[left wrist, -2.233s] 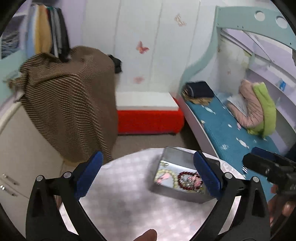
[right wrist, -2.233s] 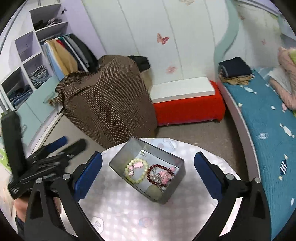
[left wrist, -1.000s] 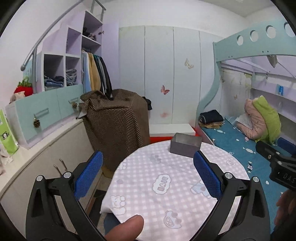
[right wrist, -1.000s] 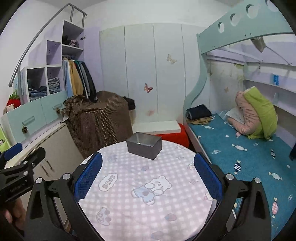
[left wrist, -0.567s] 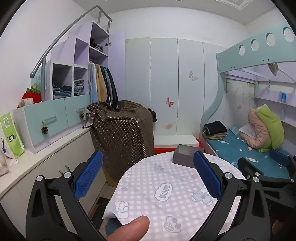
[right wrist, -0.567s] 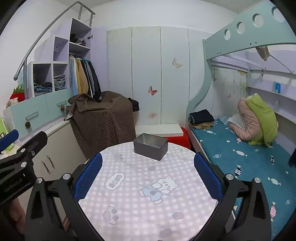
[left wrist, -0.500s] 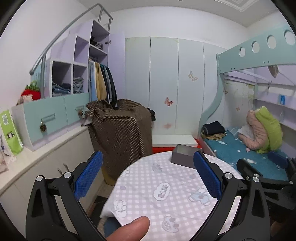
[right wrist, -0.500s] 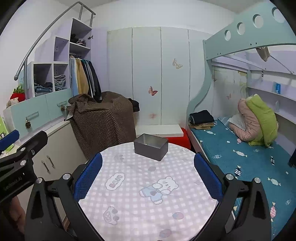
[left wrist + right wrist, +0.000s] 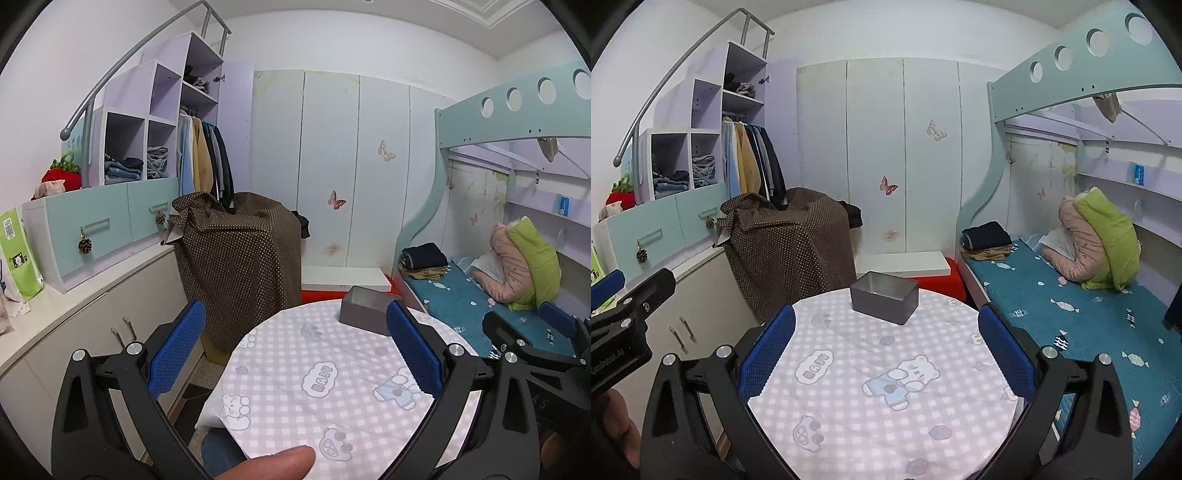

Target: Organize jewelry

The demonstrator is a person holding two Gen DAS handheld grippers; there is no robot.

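Both claws (left [image 9: 295,350], right [image 9: 886,350]) gape, empty.

A round table [image 9: 871,406] under a pink checked cloth with cartoon prints fills the lower centre of the frame. Behind it at left a brown dotted cloth [image 9: 790,251] drapes over some furniture, below hanging clothes [image 9: 750,162] and lilac shelves [image 9: 147,122]. A red bench [image 9: 938,282] with a white top sits against the butterfly-stickered wardrobe [image 9: 886,155]. At right, a bunk bed's teal mattress [image 9: 1071,314] carries folded clothes [image 9: 988,236] and a green and pink bundle [image 9: 1097,240]
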